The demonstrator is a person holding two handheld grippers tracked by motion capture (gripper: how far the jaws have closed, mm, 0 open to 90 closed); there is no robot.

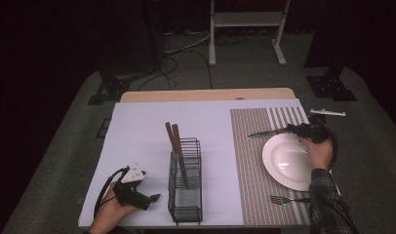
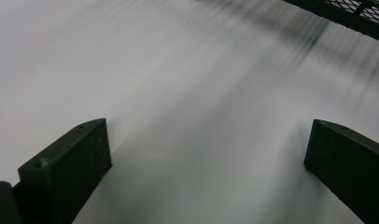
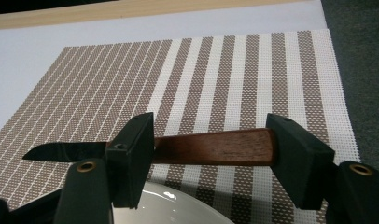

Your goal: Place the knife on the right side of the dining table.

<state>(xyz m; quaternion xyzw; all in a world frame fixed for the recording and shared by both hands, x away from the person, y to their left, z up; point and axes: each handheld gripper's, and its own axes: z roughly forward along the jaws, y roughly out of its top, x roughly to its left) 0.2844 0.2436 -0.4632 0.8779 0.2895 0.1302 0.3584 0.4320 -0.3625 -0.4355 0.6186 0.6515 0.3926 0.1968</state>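
Striped mat [image 3: 253,74] at the table's far right corner carries the knife [image 3: 211,147], lengthwise between my right tongs [image 3: 211,154], just beyond the plate [image 1: 288,161]. Jaws bracket the handle's ends; whether they press, I cannot tell. Left tongs [image 2: 206,172] gape empty at the near left edge.

the knife [image 3: 211,147] has a smooth reddish wood handle with a soft sheen and a dark, glossy metal blade. the placemat [image 3: 253,74] under it is a coarse woven cloth in brown and white stripes. the plate [image 1: 288,163] at the near right looks like glossy white ceramic. the basket [image 1: 185,183] is thin black wire mesh. the surface [image 1: 137,131] is matt white, edged in pale wood at the far side. the fingers [image 3: 131,154] look like matt black plastic.
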